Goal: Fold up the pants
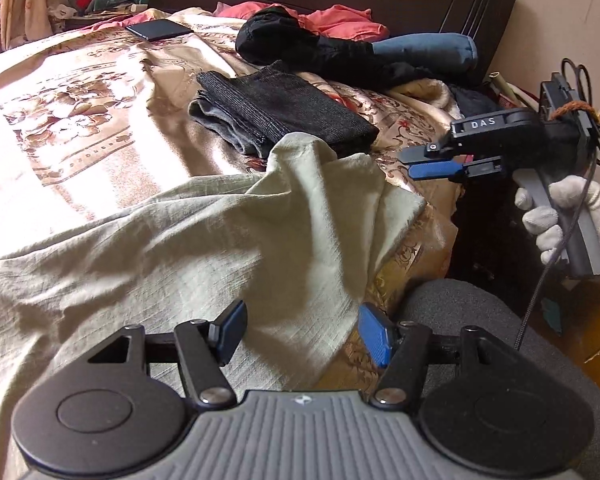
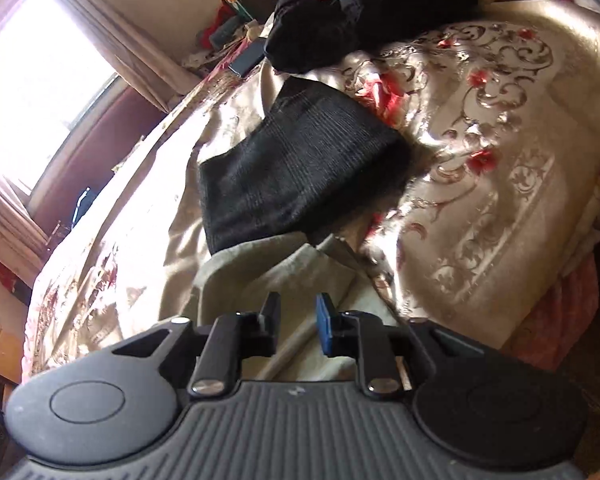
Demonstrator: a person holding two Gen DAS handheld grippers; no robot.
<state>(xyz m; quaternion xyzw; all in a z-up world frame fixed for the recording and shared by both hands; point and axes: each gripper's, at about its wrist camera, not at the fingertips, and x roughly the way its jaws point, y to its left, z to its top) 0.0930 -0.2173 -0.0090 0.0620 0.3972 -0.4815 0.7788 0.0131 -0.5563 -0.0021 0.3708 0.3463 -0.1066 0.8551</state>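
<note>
Pale cream pants (image 1: pixel 188 240) lie crumpled across the near side of the bed, one corner bunched up toward the folded clothes. My left gripper (image 1: pixel 300 330) is open and empty, hovering just above the pants' near edge. My right gripper (image 1: pixel 410 162) shows in the left wrist view at the bed's right edge, held in a white-gloved hand, jaws a little apart and empty. In the right wrist view my right gripper (image 2: pixel 298 322) is open over the pants (image 2: pixel 260 280), holding nothing.
A folded dark ribbed garment (image 1: pixel 284 114) lies beyond the pants; it also shows in the right wrist view (image 2: pixel 296 176). Black clothing (image 1: pixel 300 46), a blue roll (image 1: pixel 428 50) and pink cloth (image 1: pixel 340 20) are by the headboard. A phone (image 1: pixel 158 29) lies far left. A grey chair (image 1: pixel 480 320) is near right.
</note>
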